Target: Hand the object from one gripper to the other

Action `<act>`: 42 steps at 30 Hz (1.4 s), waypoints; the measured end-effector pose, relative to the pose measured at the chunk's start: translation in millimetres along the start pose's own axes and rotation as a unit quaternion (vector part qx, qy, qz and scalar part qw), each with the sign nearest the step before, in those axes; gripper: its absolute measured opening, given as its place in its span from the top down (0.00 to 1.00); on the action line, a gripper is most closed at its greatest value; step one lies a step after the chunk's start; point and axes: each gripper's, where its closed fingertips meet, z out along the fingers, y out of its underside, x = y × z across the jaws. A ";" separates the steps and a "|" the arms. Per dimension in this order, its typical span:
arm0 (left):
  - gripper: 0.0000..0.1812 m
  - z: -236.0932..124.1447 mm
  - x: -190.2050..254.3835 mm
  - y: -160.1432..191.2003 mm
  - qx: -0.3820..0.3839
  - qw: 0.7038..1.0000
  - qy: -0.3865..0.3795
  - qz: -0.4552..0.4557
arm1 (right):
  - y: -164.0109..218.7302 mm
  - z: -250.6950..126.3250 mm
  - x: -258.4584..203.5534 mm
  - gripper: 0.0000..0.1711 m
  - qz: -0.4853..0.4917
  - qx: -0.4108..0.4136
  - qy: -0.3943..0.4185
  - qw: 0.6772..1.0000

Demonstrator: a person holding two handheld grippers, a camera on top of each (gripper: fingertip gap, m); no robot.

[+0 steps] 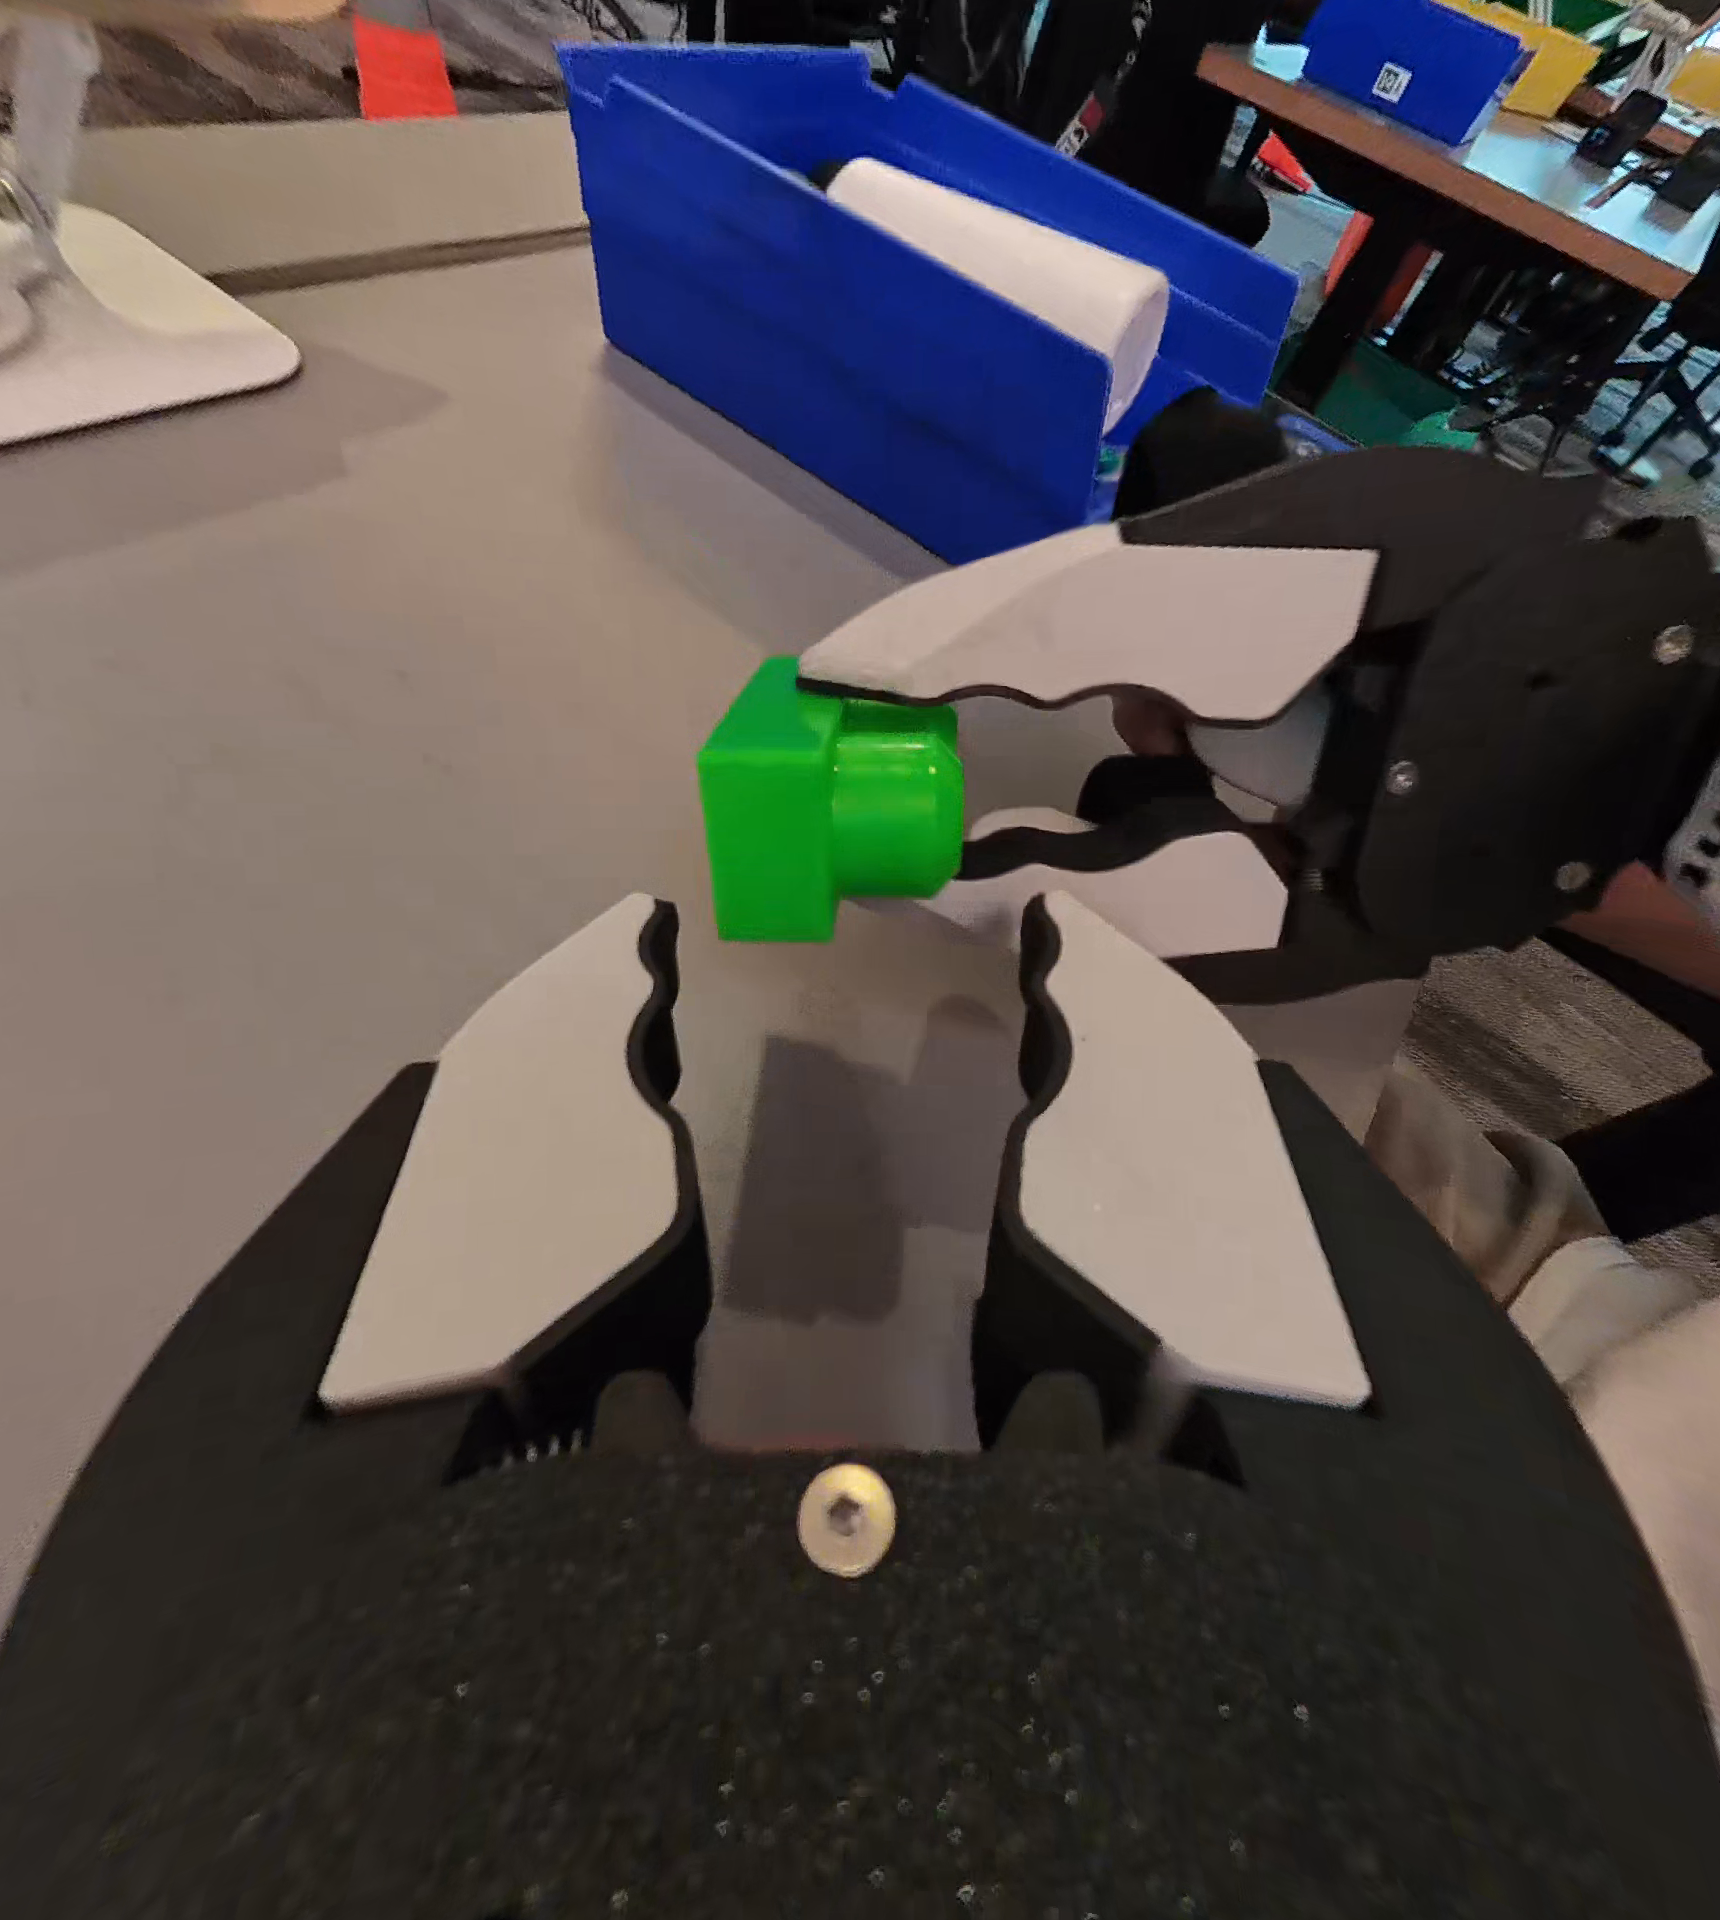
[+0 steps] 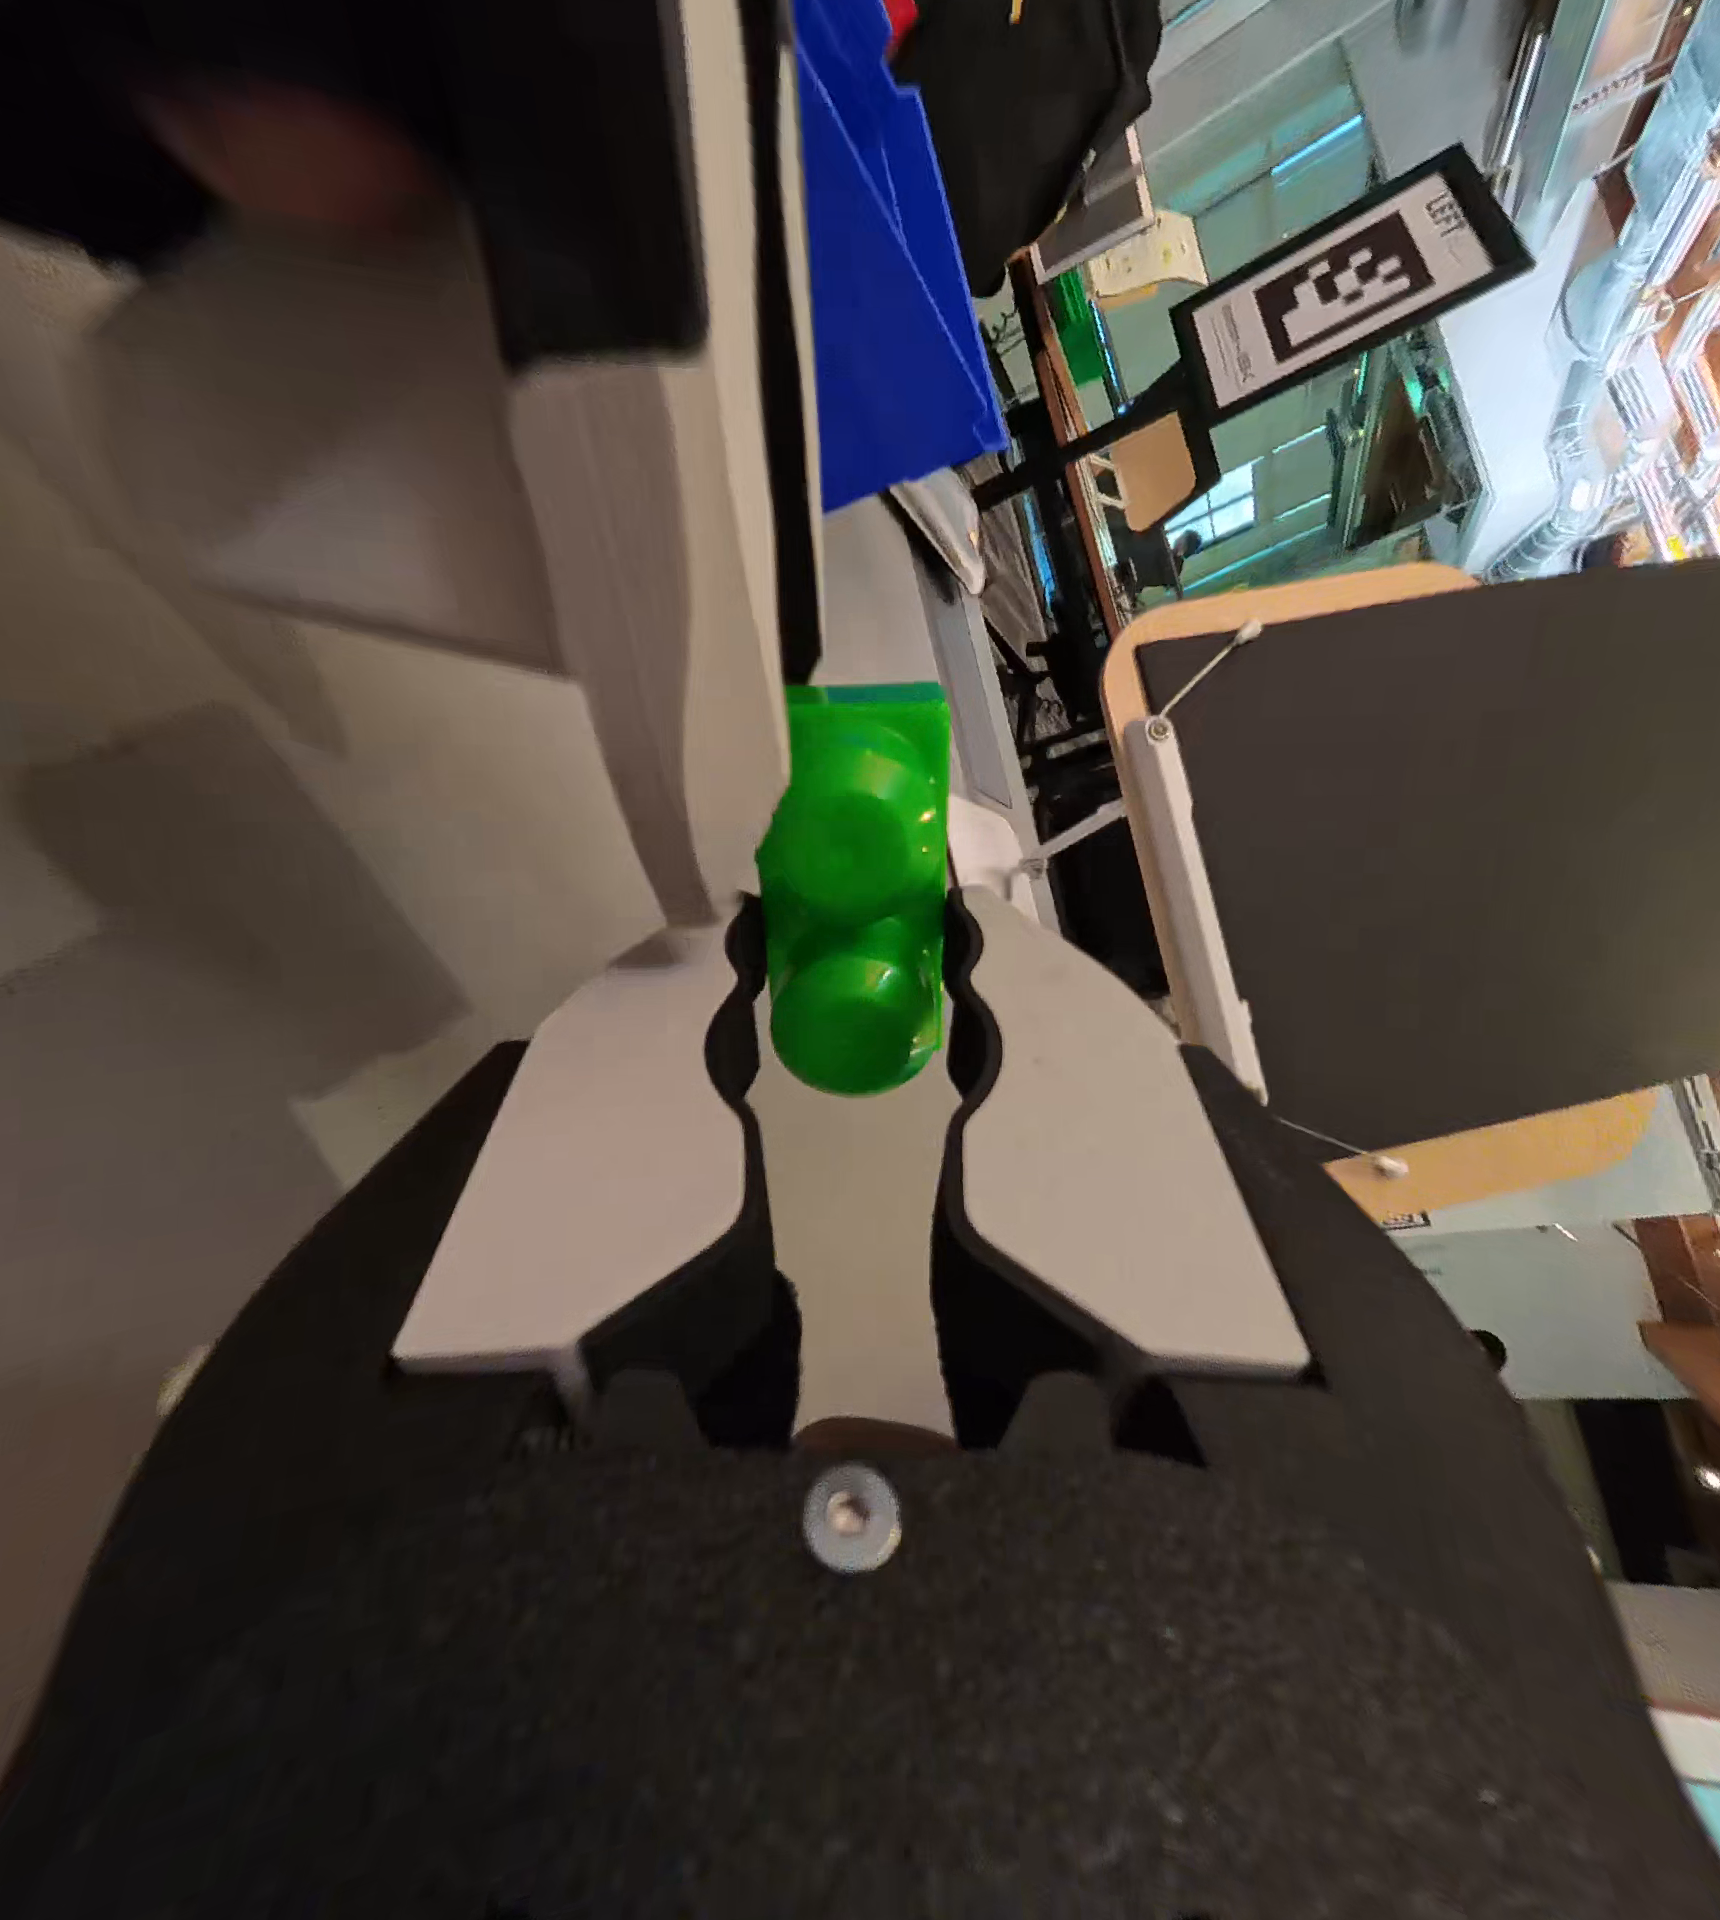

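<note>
Right gripper (image 1: 923, 790) jaws clamped on green block (image 1: 814, 805), at 12 o'clock off left gripper (image 1: 851, 935), jaws wide, empty. Early release risks a drop to tabletop (image 1: 316, 727).

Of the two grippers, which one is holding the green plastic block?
The right gripper: its grey fingers are shut on the green plastic block. The left gripper is open, empty, just below the block.

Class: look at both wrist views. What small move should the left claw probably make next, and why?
Probably ease the left claw forward around the green block. The right claw grips the block's studded end, the square end is free, and the left claw stands open just short of it.
</note>
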 end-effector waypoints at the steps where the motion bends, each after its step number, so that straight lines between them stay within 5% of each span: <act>1: 0.66 0.7 0.0 1.3 -0.001 1.000 0.003 -0.004 | -3.8 -0.3 -1.7 0.81 0.003 0.004 -0.003 1.000; 10: 0.76 -2.2 0.1 1.8 -0.006 0.999 0.036 -0.021 | -5.9 1.4 -15.0 0.81 -0.016 0.006 -0.018 1.000; 16: 0.77 -19.0 -10.5 -14.9 0.048 0.992 0.086 -0.073 | 10.9 -0.8 -27.2 0.72 0.194 0.015 -0.142 0.971; 19: 0.77 -35.9 -20.7 -30.6 0.101 0.977 0.136 -0.131 | 12.8 -2.2 -27.5 0.67 0.359 0.052 -0.233 0.902; 21: 0.77 -44.7 -22.2 -38.8 0.129 0.960 0.181 -0.170 | 0.1 -9.7 -27.8 0.66 0.484 0.101 -0.323 0.807; 25: 0.77 -52.9 -13.8 -49.3 0.169 0.909 0.278 -0.259 | -28.1 -23.4 10.6 0.60 0.683 0.231 -0.400 0.566; 27: 0.77 -49.6 -8.6 -48.0 0.169 0.894 0.303 -0.285 | -36.3 -25.4 17.2 0.58 0.718 0.252 -0.412 0.502; 34: 0.77 -32.9 5.7 -37.9 0.130 0.916 0.286 -0.251 | -45.6 -25.6 21.4 0.67 0.772 0.275 -0.424 0.385; 36: 0.77 -31.1 7.8 -36.2 0.124 0.922 0.278 -0.238 | -41.3 -23.2 16.9 0.74 0.772 0.268 -0.426 0.387; 42: 0.76 -26.3 6.5 -32.2 0.116 0.931 0.260 -0.230 | -36.1 -21.8 16.9 0.75 0.768 0.255 -0.425 0.406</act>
